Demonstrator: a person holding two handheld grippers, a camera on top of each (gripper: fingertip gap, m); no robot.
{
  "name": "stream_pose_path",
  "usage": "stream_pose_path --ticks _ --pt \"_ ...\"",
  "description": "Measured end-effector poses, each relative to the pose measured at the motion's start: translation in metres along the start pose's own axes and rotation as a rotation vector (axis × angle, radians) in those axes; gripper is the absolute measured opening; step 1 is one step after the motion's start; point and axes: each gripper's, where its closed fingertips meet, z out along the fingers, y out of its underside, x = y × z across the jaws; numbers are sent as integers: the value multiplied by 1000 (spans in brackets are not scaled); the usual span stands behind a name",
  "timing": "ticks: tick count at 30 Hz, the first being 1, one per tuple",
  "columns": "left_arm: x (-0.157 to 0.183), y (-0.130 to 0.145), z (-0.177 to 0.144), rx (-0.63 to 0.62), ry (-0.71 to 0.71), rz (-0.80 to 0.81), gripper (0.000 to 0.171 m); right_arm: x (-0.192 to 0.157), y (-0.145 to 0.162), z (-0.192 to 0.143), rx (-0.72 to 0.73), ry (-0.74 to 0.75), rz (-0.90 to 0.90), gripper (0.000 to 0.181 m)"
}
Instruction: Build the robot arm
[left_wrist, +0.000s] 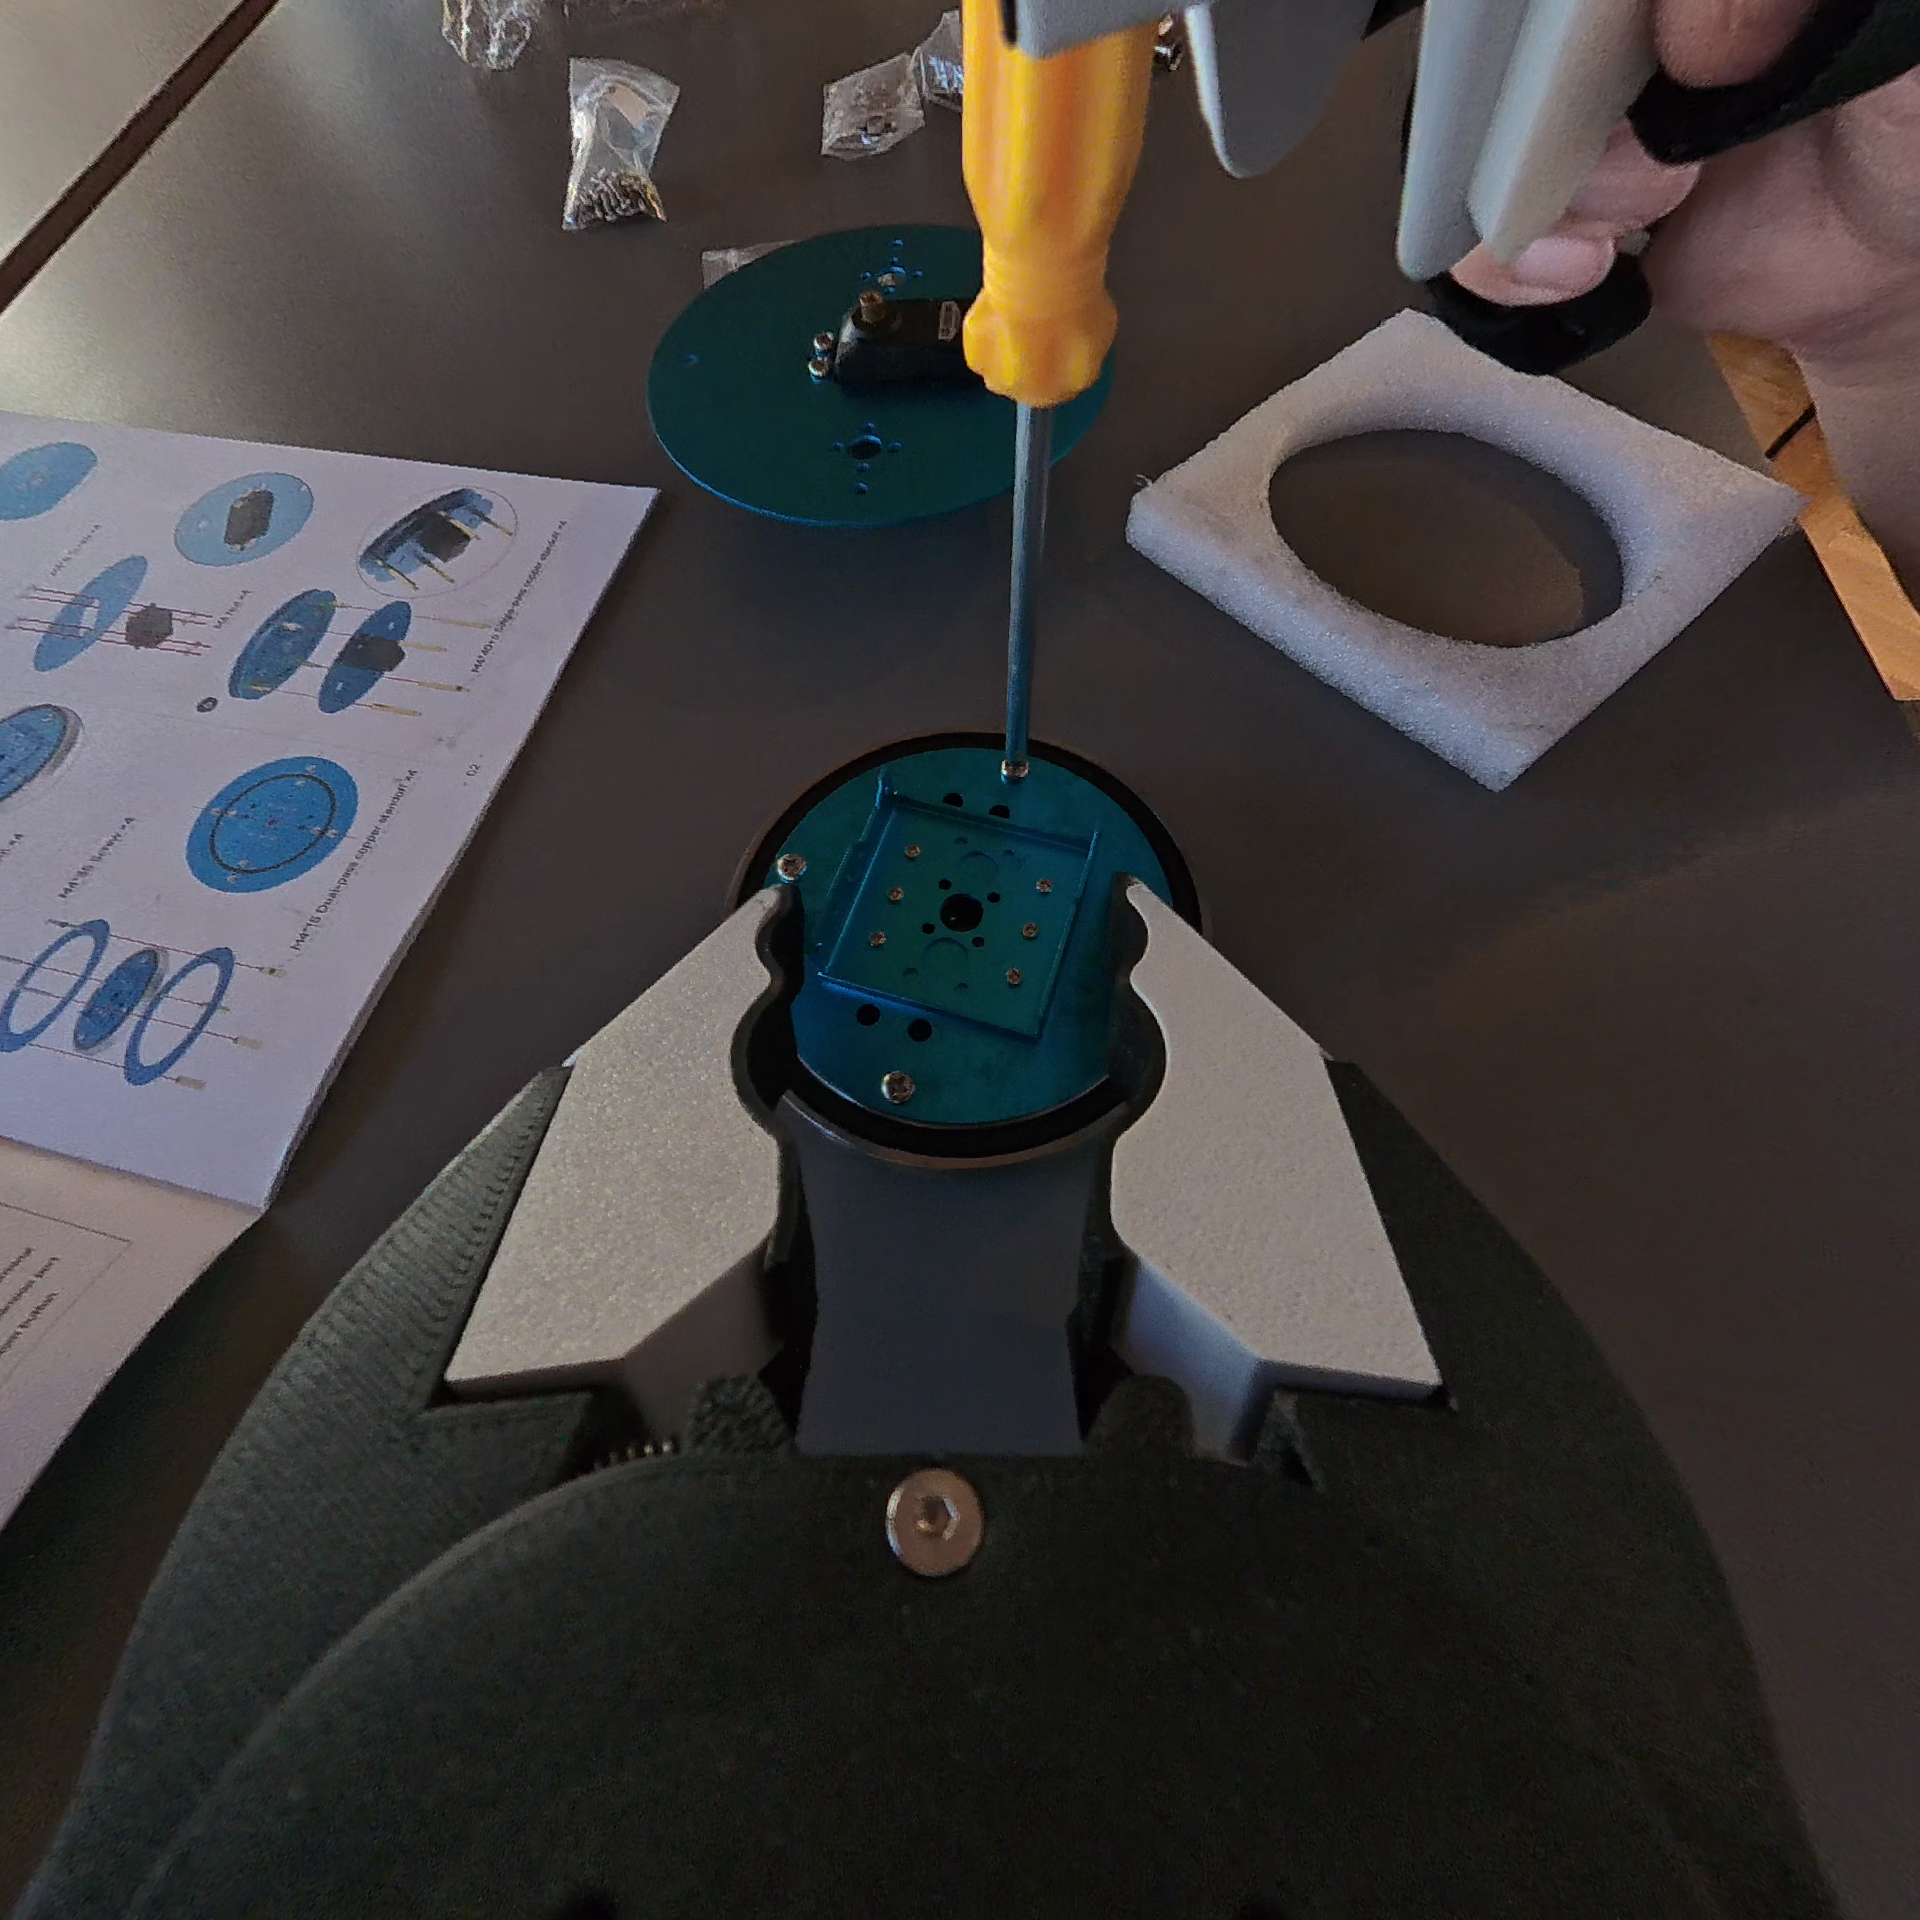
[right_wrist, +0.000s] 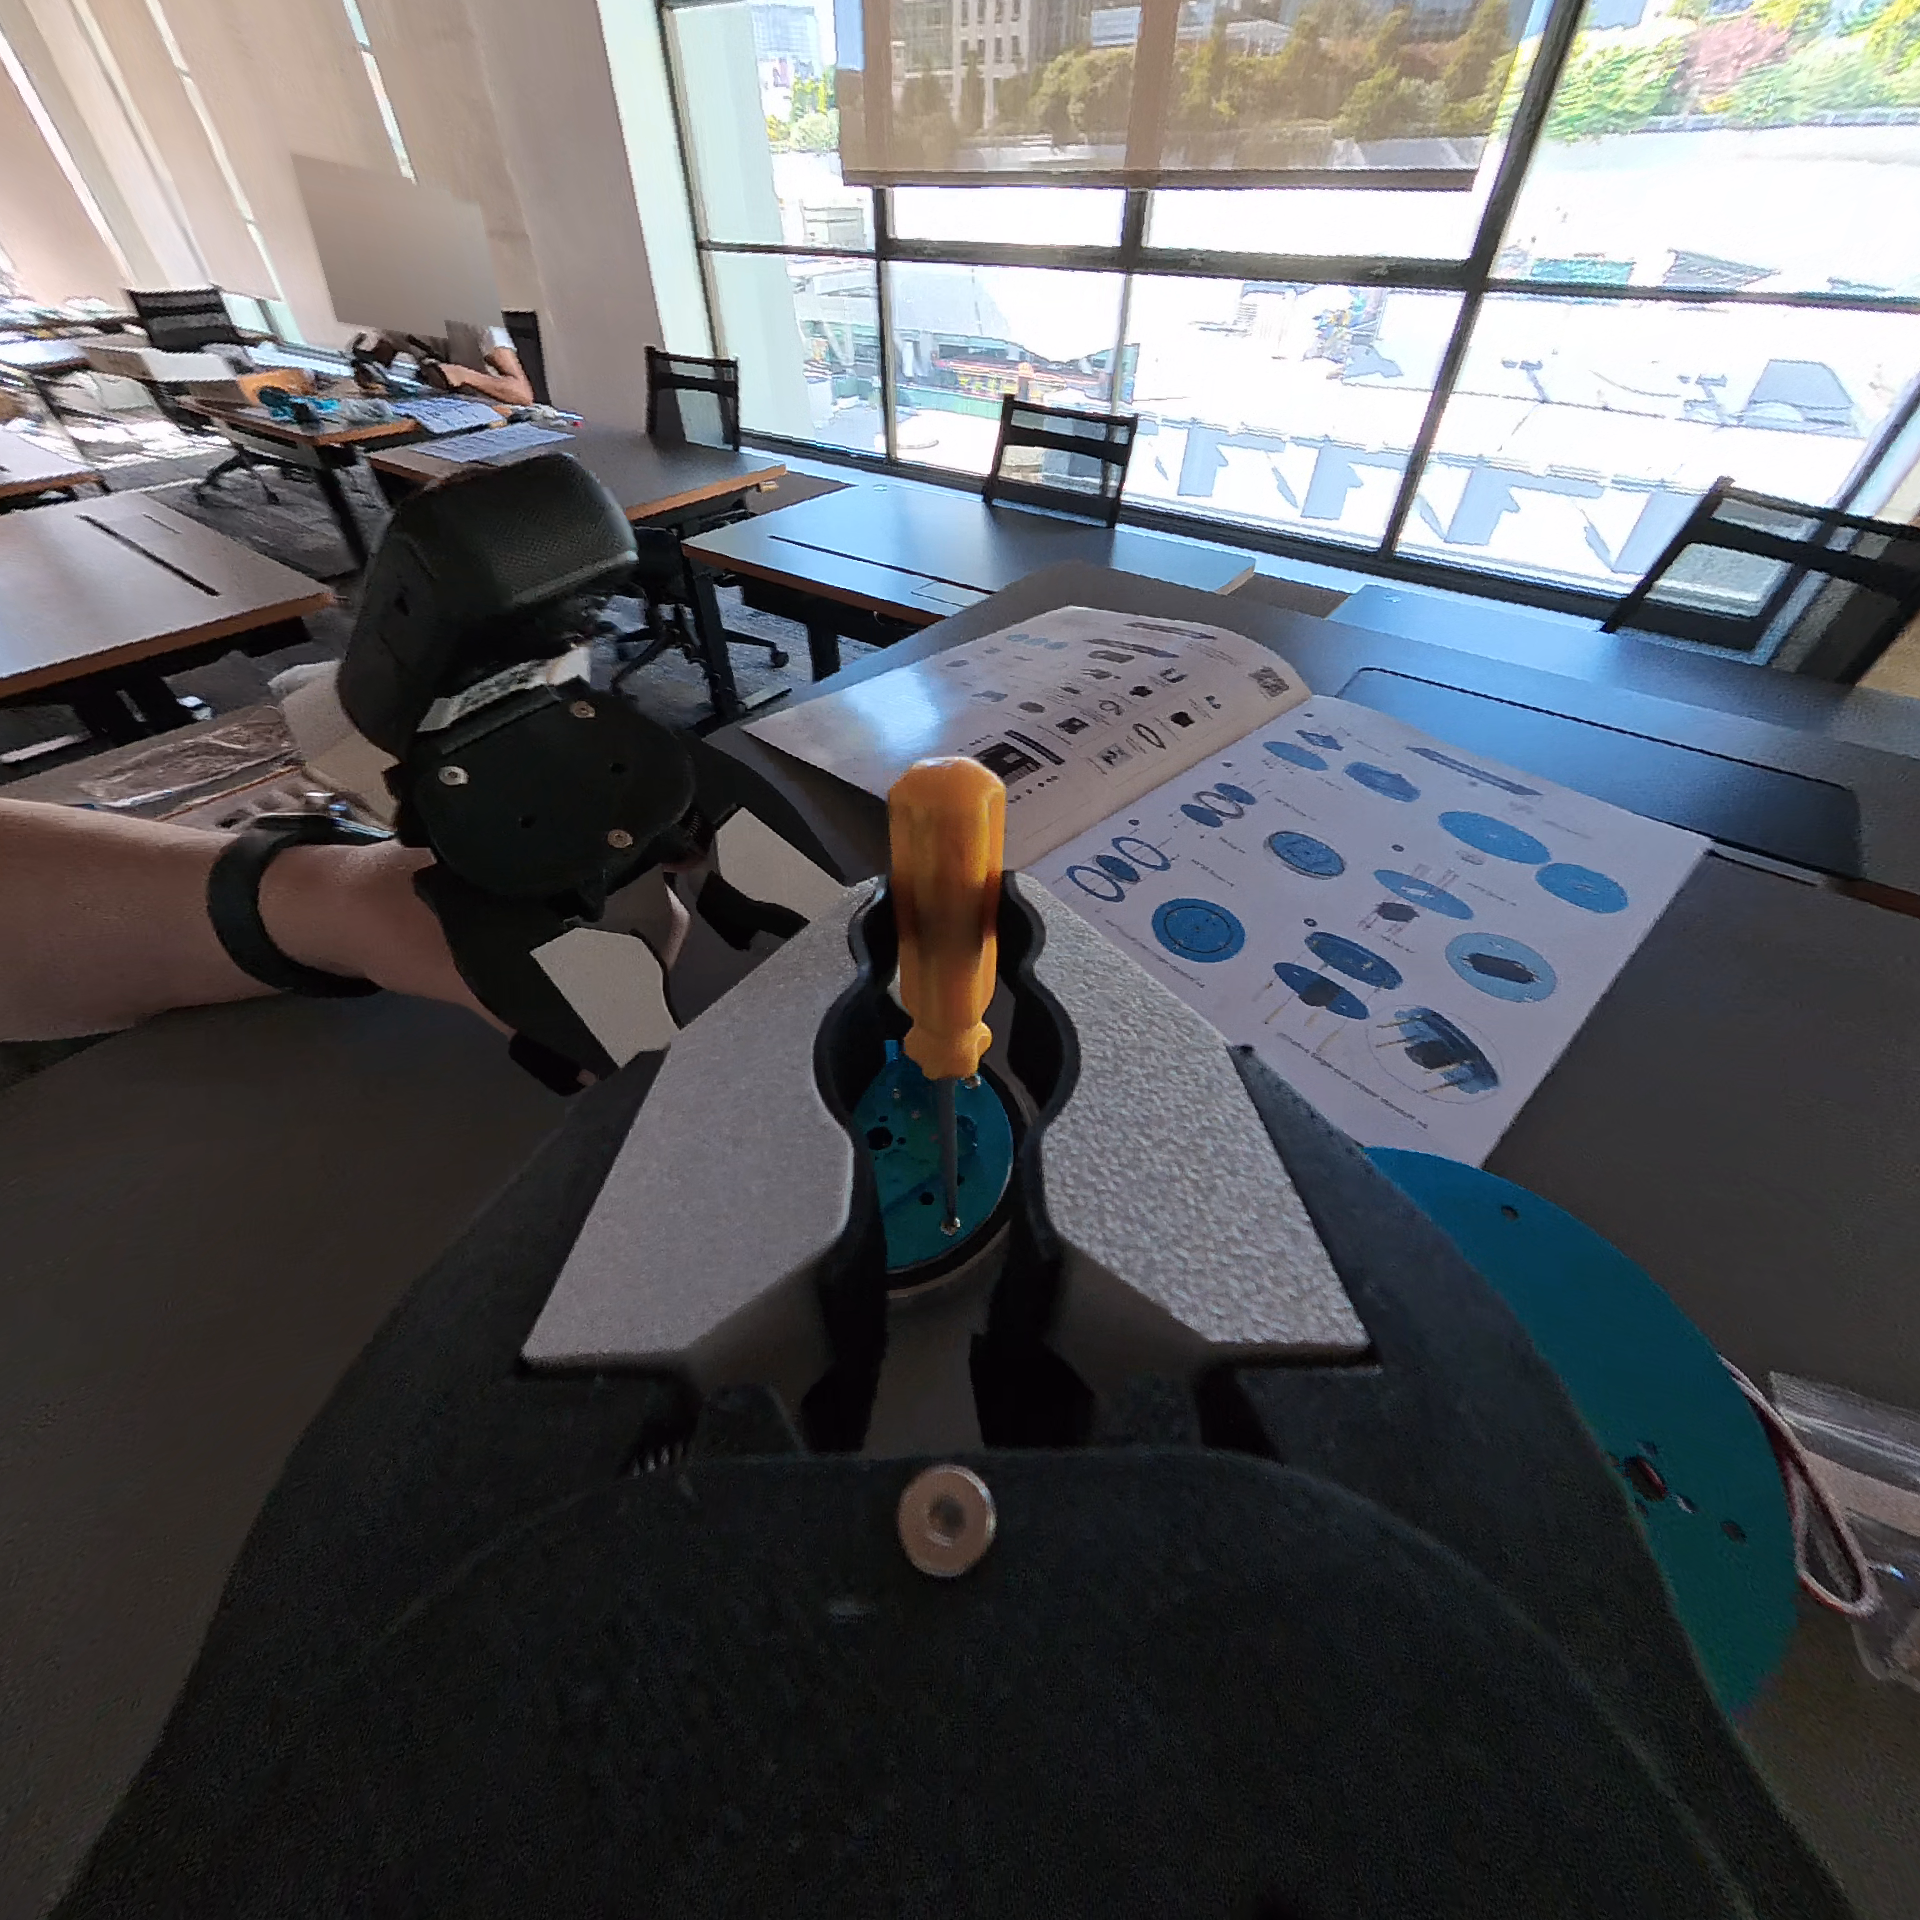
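The dark counter (left_wrist: 1351, 987) carries a booklet (left_wrist: 260, 779) at nine o'clock, a foam square (left_wrist: 1226, 540) at two, and a second disc (left_wrist: 748, 416) at twelve. The left tool (left_wrist: 956, 914) is clamped around a blue disc (left_wrist: 966, 1060). The right tool (right_wrist: 945, 966) is clamped on the screwdriver (right_wrist: 940, 914), shaft upright, tip on a screw (left_wrist: 1013, 770) at the disc's twelve o'clock edge. Only the left view shows the other screws; only the right shows the room and windows.
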Motion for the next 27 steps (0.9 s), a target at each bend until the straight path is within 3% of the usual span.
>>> stream_pose_path --ticks 5,8,13,17,22,27 --pt "0 -29 -11 77 62 15 56 -1 0 1 -13 66 -43 18" --pt "-2 -40 -7 50 83 48 55 4 0 4 -46 76 -13 18" --pt "11 -59 -4 117 186 110 42 5 0 8 -49 157 -18 18" --pt "15 -66 1 147 210 168 39 6 0 7 -31 230 -20 18" --pt "12 -71 3 159 185 236 17 3 -2 4 39 290 7 18" --pt "12 -70 4 177 206 322 14 1 -2 3 33 222 -8 17"
